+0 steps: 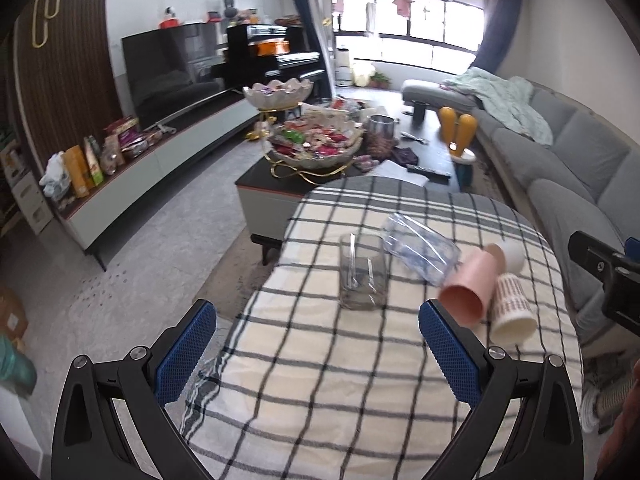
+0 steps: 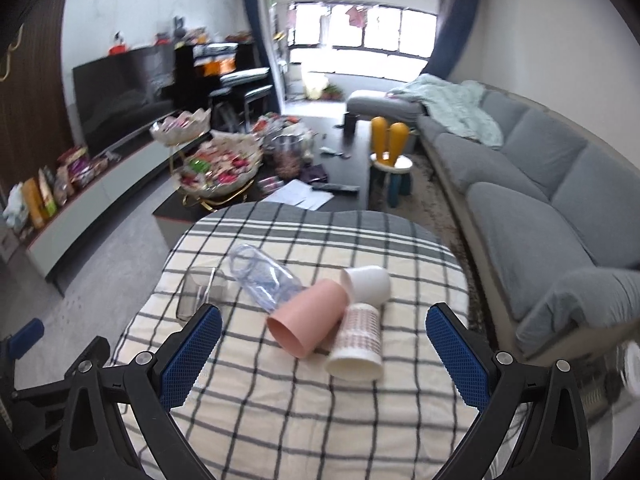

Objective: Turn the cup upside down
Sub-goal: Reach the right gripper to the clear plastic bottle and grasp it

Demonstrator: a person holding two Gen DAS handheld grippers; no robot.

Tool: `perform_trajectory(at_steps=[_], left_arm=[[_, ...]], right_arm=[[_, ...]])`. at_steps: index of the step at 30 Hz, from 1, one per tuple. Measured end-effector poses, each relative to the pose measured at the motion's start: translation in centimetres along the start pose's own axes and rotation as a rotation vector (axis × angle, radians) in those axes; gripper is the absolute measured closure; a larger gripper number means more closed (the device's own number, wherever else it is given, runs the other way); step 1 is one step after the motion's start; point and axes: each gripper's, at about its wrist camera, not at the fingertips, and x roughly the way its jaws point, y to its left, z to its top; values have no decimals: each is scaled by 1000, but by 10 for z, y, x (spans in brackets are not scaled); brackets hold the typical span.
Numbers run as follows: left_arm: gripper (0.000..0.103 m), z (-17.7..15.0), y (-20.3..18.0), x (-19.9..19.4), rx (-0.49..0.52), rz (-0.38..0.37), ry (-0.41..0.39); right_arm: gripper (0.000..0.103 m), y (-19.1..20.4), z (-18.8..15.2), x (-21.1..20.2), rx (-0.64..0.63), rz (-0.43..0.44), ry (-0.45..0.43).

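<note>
Several cups lie on a checked tablecloth [image 1: 320, 380] [image 2: 288, 408]. A pink cup [image 1: 470, 288] [image 2: 308, 318] lies on its side, mouth toward me. A patterned cream cup [image 1: 512, 308] [image 2: 358, 344] lies beside it, and a plain white cup [image 1: 512, 256] [image 2: 370, 284] behind. A clear plastic cup [image 1: 420, 252] [image 2: 264, 276] lies on its side, and a clear square glass [image 1: 362, 272] [image 2: 200, 292] stands upright. My left gripper [image 1: 318, 354] is open and empty, short of the glass. My right gripper [image 2: 324, 354] is open and empty, its fingers on either side of the pink and cream cups.
A coffee table [image 1: 264, 192] with snack baskets [image 1: 316, 144] stands beyond the table. A grey sofa [image 2: 540, 184] runs along the right. A TV cabinet [image 1: 160, 168] lines the left wall. A small stool [image 2: 390, 168] stands by the sofa.
</note>
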Motion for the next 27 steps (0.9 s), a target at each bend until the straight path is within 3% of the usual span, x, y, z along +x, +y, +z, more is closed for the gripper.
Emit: perform_trajectory(at_steps=[8, 13, 27], left_arm=[[0, 25, 6, 37, -61, 38, 46], [0, 32, 1, 57, -111, 109, 61], [0, 31, -12, 119, -184, 161, 175]], right_arm=[[0, 30, 34, 58, -125, 76, 91], [1, 43, 48, 102, -215, 116, 186], [3, 81, 53, 218, -501, 162, 516]])
